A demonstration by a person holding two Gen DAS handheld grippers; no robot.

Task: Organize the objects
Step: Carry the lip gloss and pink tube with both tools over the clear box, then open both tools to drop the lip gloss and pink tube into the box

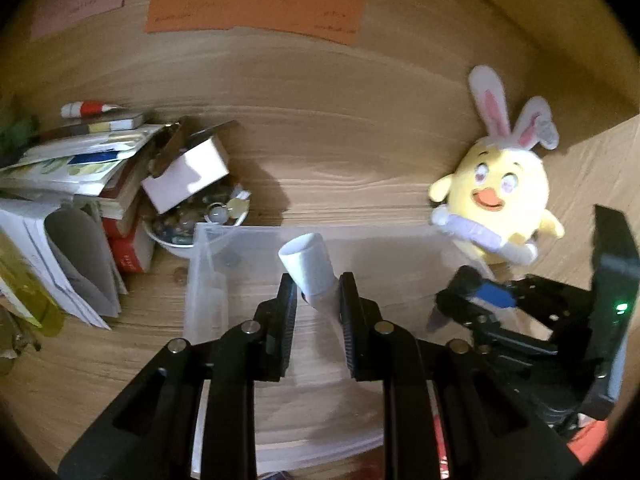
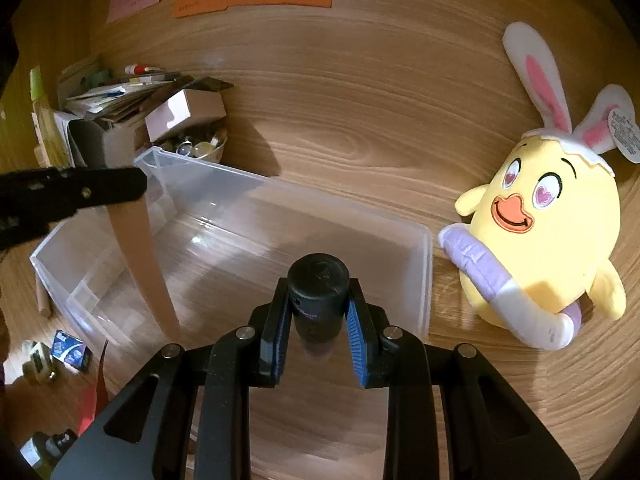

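Wooden desk (image 2: 360, 92); left tongs (image 1: 318, 300) clamp white tube (image 1: 310, 270), right tongs (image 2: 320, 316) clamp black bottle (image 2: 318, 292), over clear bin (image 2: 424, 264).

The desk (image 2: 360, 92) is wood-grain with a slight sheen, and the box (image 2: 424, 264) on it is clear, glossy plastic. The chick toy (image 2: 552, 240) is soft yellow plush with a paper tag. Matt coloured paper notes (image 1: 256, 4) lie flat on the wood, and the white tube (image 1: 310, 266) looks smooth matt plastic.
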